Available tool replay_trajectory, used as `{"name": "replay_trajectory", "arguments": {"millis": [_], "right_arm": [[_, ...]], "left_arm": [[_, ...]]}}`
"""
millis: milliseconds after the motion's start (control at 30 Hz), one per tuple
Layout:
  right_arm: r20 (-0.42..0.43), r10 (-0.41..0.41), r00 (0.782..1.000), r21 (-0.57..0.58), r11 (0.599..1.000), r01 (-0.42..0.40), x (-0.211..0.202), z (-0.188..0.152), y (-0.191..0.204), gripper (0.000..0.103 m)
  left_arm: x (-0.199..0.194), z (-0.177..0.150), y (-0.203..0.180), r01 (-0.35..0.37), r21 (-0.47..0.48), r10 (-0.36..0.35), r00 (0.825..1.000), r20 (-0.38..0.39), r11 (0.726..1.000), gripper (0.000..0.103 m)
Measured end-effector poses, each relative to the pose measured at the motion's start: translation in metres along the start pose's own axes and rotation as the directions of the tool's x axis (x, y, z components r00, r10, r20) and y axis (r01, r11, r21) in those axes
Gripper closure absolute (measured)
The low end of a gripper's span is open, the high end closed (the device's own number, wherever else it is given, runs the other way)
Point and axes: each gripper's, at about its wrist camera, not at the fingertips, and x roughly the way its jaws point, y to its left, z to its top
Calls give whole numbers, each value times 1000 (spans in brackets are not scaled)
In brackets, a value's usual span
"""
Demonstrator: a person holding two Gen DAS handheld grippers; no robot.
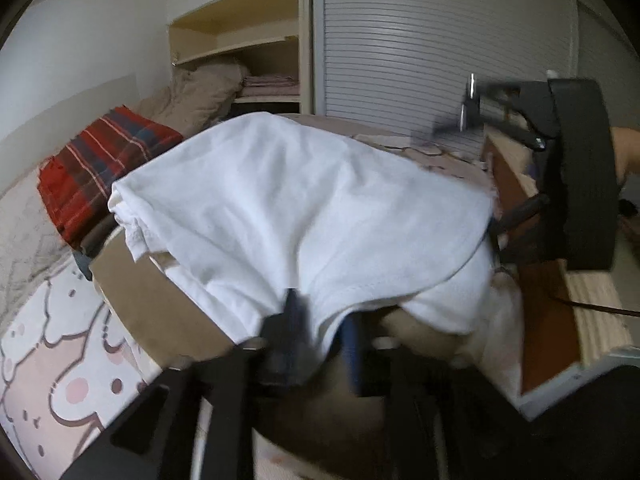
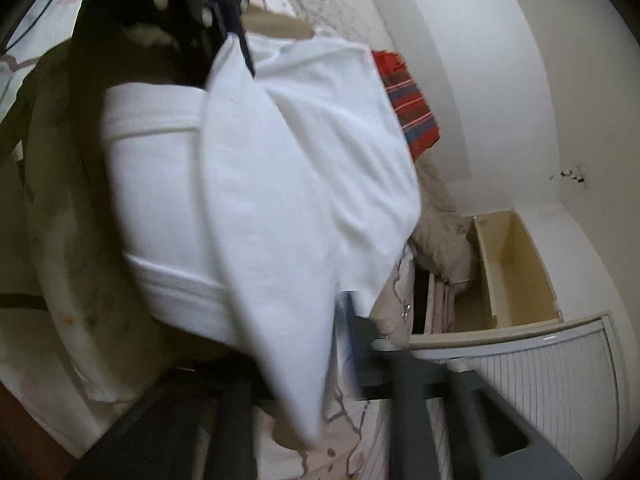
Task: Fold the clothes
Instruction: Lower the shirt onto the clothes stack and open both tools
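A white garment [image 1: 288, 208] lies spread over a brown cardboard board [image 1: 160, 300] on the bed. My left gripper [image 1: 320, 332] is shut on the garment's near hem and lifts it a little. In the right wrist view the same white garment [image 2: 280, 168] hangs folded over itself, and my right gripper [image 2: 340, 332] is shut on its edge; one finger is hidden behind the cloth. The left gripper shows at the top of that view [image 2: 236, 36], pinching the other corner. The right gripper's body shows at the right of the left wrist view [image 1: 576, 168].
A folded red plaid garment [image 1: 96, 168] lies on the bed at the left, next to a beige quilt [image 1: 200, 92]. Behind stand an open shelf [image 1: 248, 48] and a ribbed white wardrobe door [image 1: 440, 48]. A wooden bed frame [image 1: 548, 320] runs along the right.
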Motion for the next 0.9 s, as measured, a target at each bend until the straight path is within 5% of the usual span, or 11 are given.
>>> {"name": "replay_trajectory", "arguments": {"millis": [33, 200, 267, 400, 533, 600, 733, 900], "right_arm": [[14, -13, 1000, 2, 1000, 13, -6, -6, -1, 14], [-31, 61, 998, 77, 995, -58, -24, -22, -34, 14], [-27, 102, 994, 155, 983, -96, -39, -26, -51, 14], [59, 159, 985, 390, 905, -169, -77, -30, -75, 14], [171, 243, 955, 518, 802, -297, -84, -18, -86, 14], [215, 295, 931, 534, 763, -365, -82, -8, -85, 14], [230, 346, 909, 521, 745, -416, -74, 4, -75, 14], [221, 382, 898, 528, 727, -439, -74, 4, -65, 14]], "left_arm": [[-5, -1, 2, 29, -5, -29, 1000, -5, 1000, 54], [-44, 2, 20, 182, -60, -184, 983, -13, 981, 49], [-58, 11, 32, 190, -89, -190, 982, 12, 978, 49], [-59, 48, 69, 188, -225, -170, 981, 95, 956, 49], [-25, 80, 108, 187, -388, -154, 981, 115, 902, 49], [-4, 82, 123, 162, -464, -137, 987, 86, 871, 49], [23, 72, 145, 63, -540, -71, 997, 5, 840, 49], [6, 58, 156, -49, -510, 38, 999, -32, 859, 49]]}}
